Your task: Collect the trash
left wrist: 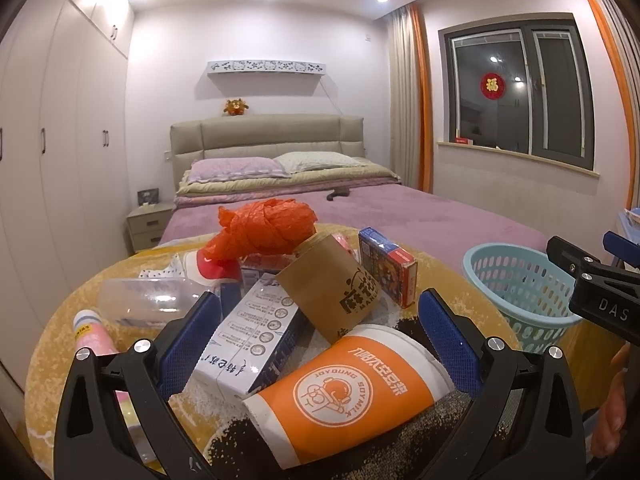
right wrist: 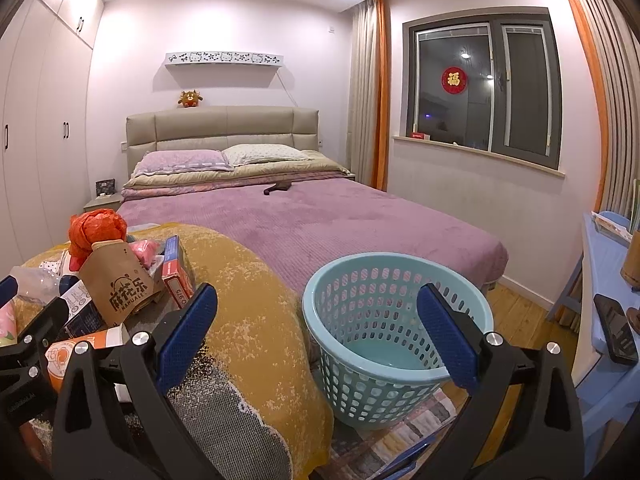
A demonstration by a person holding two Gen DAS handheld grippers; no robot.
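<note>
- A pink bottle (left wrist: 94,334) lies at the far left of the yellow blanket (left wrist: 442,276), with a clear plastic bottle (left wrist: 154,302) just beyond it.
- The left hand-held gripper (left wrist: 320,336) is wide open, holding nothing; a white-and-blue carton (left wrist: 250,340) and an orange soymilk cup (left wrist: 344,394) lie between its fingers.
- A brown paper bag (left wrist: 334,286) leans on the carton, an orange plastic bag (left wrist: 266,226) behind it and a small red-and-blue box (left wrist: 386,266) to its right.
- The right hand-held gripper (right wrist: 318,334) is also wide open and empty, near the light-blue basket (right wrist: 396,338) on the floor beside the bed (right wrist: 320,220).
</note>
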